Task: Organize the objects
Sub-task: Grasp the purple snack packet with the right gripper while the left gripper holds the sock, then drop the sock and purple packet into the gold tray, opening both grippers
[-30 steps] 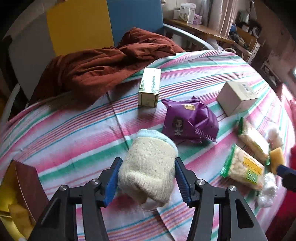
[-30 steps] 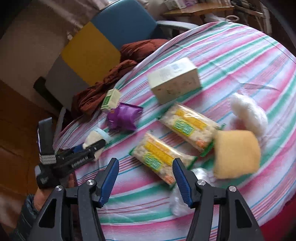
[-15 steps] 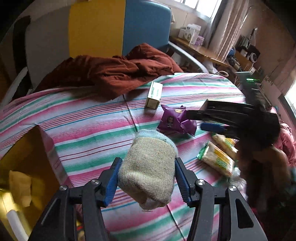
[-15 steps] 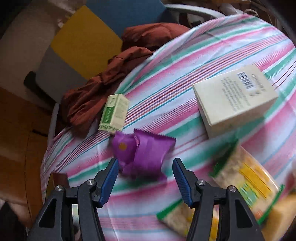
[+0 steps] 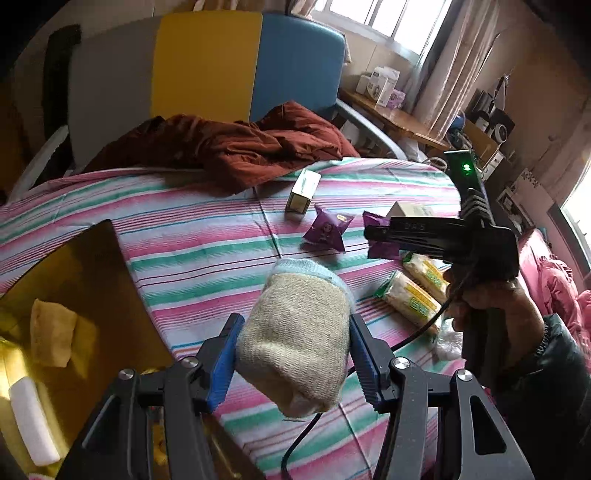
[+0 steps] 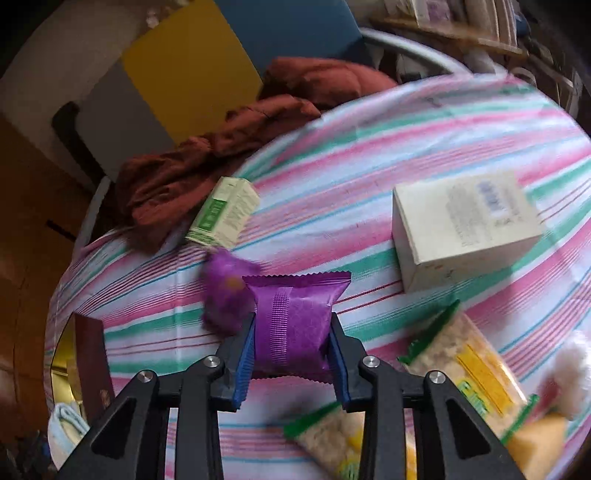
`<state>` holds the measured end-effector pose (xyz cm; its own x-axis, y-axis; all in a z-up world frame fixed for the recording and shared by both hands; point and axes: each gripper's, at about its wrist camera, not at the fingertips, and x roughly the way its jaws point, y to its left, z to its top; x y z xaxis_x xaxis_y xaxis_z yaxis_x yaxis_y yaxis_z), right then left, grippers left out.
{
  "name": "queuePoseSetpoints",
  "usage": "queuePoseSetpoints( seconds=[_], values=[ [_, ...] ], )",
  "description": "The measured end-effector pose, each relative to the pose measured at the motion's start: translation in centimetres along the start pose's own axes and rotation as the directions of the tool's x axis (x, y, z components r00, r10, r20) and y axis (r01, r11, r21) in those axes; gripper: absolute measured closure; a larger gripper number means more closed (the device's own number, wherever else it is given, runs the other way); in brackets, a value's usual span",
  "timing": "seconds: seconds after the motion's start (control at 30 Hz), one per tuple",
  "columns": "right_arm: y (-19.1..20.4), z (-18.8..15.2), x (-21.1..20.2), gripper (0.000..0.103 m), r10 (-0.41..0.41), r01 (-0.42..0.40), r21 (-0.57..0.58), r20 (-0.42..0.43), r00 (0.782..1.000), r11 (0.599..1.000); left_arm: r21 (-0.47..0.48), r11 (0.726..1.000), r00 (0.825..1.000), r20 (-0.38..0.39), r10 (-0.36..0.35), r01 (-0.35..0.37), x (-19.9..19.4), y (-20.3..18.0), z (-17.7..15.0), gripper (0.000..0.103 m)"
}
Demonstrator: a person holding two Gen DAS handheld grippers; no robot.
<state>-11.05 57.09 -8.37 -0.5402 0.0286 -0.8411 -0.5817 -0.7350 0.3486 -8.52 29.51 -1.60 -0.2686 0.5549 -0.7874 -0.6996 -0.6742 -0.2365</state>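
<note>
Closing my right claw (image 6: 291, 349) on the purple packet (image 6: 295, 325) above the striped worktop (image 6: 369, 166), left claw (image 5: 291, 363) clamping the rolled sock (image 5: 295, 343); next, probably the yellow box (image 5: 74, 280), near left.

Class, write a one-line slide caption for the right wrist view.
Right gripper closing its fingers on a purple snack packet above the striped tablecloth, a second purple packet just behind.

headboard (image 5: 207, 62) grey, yellow, blue | window (image 5: 373, 16) bright, curtains (image 5: 448, 70) | wooden shelf (image 5: 399, 114) beside
</note>
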Motion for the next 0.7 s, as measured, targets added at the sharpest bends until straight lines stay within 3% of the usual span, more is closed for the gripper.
queuePoseSetpoints(
  seconds=[0.13, 0.3, 0.53, 0.7],
  values=[
    [1.0, -1.4, -3.4, 0.068, -0.019, 0.022, -0.051, 0.069, 0.997, 0.998, -0.030, 1.000, 0.999, 0.034, 0.000, 0.001, -2.4, 1.0, -0.8, 0.046],
    [2.6, -3.4, -5.9, 0.068, 0.035, -0.028, -0.079, 0.088, 0.995, 0.997, -0.074, 0.997, 0.996, 0.081, 0.026, -0.020, -5.4, 2.9, -2.4, 0.046],
    [7.4, -6.4, -7.2, 0.068, 0.165, -0.154, -0.167, 0.053, 0.985, 0.974, -0.173, 0.982, 0.988, 0.119, 0.099, -0.077, -9.4, 7.5, -5.7, 0.046],
    [13.1, -8.4, -7.0, 0.068, 0.247, -0.239, -0.272, -0.004, 0.969, 0.932, -0.245, 0.958, 0.975, 0.123, 0.185, -0.151, -11.4, 11.1, -8.7, 0.046]
  ],
)
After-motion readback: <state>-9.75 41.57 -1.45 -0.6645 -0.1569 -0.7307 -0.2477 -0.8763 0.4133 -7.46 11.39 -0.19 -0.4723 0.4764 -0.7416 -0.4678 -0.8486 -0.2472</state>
